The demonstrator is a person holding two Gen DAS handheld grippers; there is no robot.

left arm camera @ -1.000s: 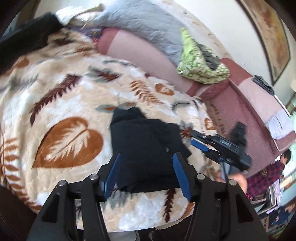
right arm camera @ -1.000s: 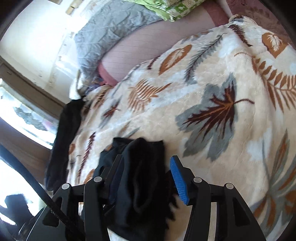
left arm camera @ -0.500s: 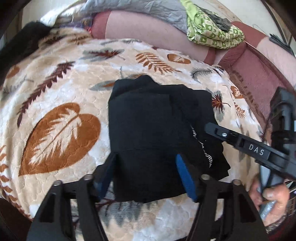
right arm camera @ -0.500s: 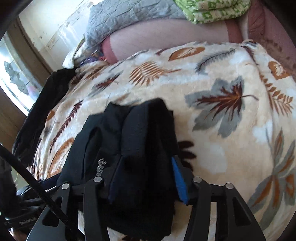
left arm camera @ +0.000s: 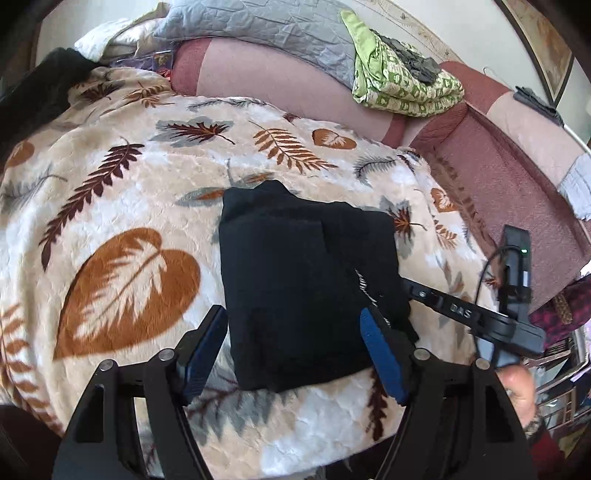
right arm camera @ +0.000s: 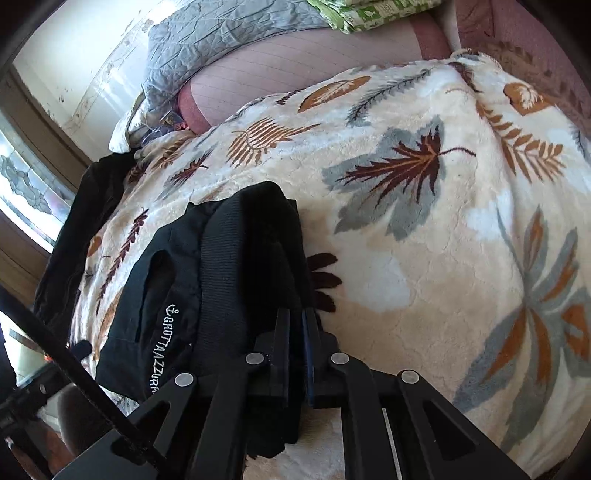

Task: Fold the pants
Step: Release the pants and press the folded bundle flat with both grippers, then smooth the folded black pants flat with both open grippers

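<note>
The black pants [left arm camera: 303, 280] lie folded into a compact bundle on a cream blanket with leaf prints [left arm camera: 122, 192]. My left gripper [left arm camera: 295, 349] is open, its blue pads either side of the bundle's near edge, not pinching it. My right gripper [right arm camera: 297, 328] is shut on the pants [right arm camera: 229, 258] at their right edge, where ribbed fabric and white lettering show. In the left wrist view the right gripper [left arm camera: 410, 291] reaches into the bundle from the right.
A pink sofa back [left arm camera: 266, 77] runs behind the blanket, with a grey quilt [left arm camera: 266, 26] and a folded green patterned cloth [left arm camera: 399, 81] on it. Another dark garment [left arm camera: 40, 92] lies at the far left. A window [right arm camera: 22, 192] is at the left.
My right gripper closed on the right edge of the pants. My left gripper moved in closer over the bundle and stayed open.
</note>
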